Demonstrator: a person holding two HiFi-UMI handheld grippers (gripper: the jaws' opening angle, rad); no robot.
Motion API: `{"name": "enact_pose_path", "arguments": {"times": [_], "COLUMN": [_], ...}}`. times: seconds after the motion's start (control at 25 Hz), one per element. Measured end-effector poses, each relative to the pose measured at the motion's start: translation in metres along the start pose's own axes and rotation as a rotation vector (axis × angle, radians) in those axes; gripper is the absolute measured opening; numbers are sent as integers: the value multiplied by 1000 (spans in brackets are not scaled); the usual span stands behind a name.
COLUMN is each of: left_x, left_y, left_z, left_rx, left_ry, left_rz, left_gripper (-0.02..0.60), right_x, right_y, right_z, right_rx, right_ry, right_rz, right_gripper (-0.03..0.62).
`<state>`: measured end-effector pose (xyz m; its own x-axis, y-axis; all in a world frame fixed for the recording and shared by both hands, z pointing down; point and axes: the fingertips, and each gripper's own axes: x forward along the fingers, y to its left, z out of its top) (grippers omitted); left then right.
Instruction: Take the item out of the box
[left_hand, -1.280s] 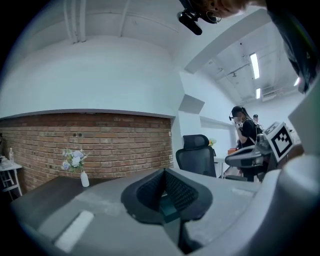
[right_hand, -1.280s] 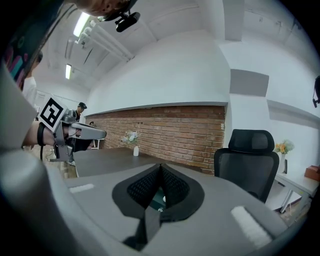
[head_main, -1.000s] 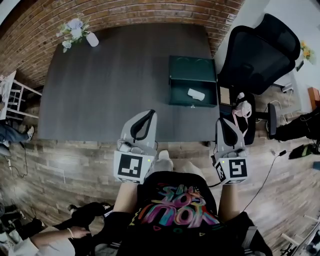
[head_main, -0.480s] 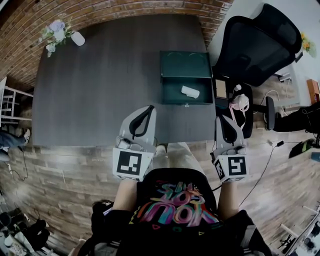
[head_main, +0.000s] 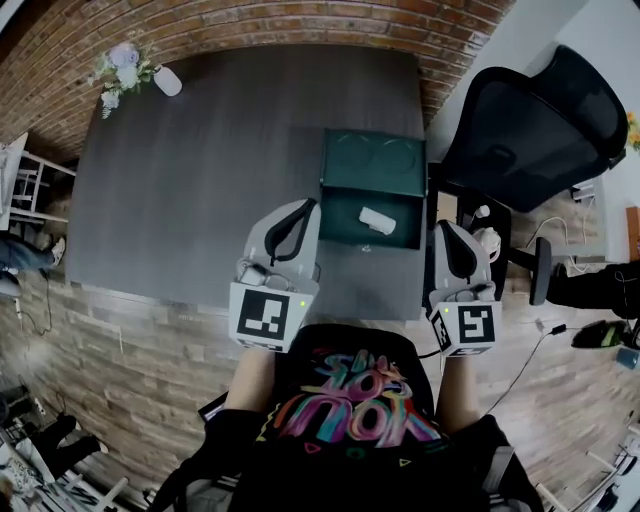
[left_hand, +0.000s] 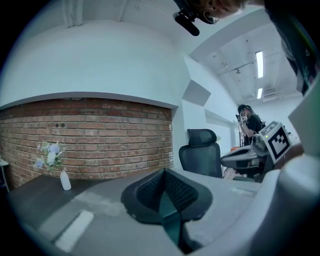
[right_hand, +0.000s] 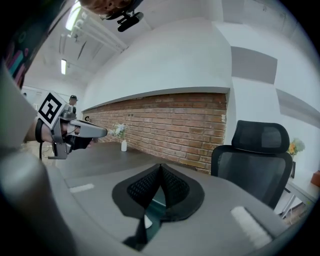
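A dark green box (head_main: 336, 222) stands open near the table's front right, its lid (head_main: 372, 158) folded back. A small white item (head_main: 377, 221) lies inside it. My left gripper (head_main: 303, 205) hovers over the table just left of the box, its jaws shut and holding nothing. My right gripper (head_main: 446, 227) hangs just off the box's right side, past the table's right edge, shut and empty too. In the left gripper view the pads (left_hand: 150, 190) meet at the tip; the right gripper view shows the pads (right_hand: 175, 187) closed the same way.
The dark table (head_main: 220, 170) backs onto a brick wall (head_main: 300, 25). A white vase with flowers (head_main: 128, 72) stands at its far left corner. A black office chair (head_main: 530, 130) sits right of the table, close to my right gripper. Wooden floor lies below the table's front edge.
Both grippers have moved forward from over the floor to the table, ending on either side of the box. Their jaws stayed shut. The box appears nearer.
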<state>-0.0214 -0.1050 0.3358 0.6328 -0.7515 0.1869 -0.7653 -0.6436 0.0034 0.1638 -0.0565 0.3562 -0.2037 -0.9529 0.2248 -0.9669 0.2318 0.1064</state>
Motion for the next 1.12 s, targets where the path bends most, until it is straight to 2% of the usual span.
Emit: {"name": "enact_pose_path", "arguments": {"times": [0.24, 0.52, 0.84, 1.12], "left_x": [28, 33, 35, 45], "left_y": [8, 15, 26, 32], "left_z": [13, 15, 18, 22], "left_rx": [14, 13, 20, 29], "left_ry": [-13, 0, 1, -8], "left_rz": [65, 128, 123, 89], "left_gripper": [0, 0, 0, 0], "right_x": [32, 49, 55, 62], "right_y": [-27, -36, -35, -33], "right_z": [10, 16, 14, 15], "right_rx": [-12, -24, -11, -12], "right_ry": [-24, -33, -22, -16], "right_rz": [59, 127, 121, 107], "right_gripper": [2, 2, 2, 2]}}
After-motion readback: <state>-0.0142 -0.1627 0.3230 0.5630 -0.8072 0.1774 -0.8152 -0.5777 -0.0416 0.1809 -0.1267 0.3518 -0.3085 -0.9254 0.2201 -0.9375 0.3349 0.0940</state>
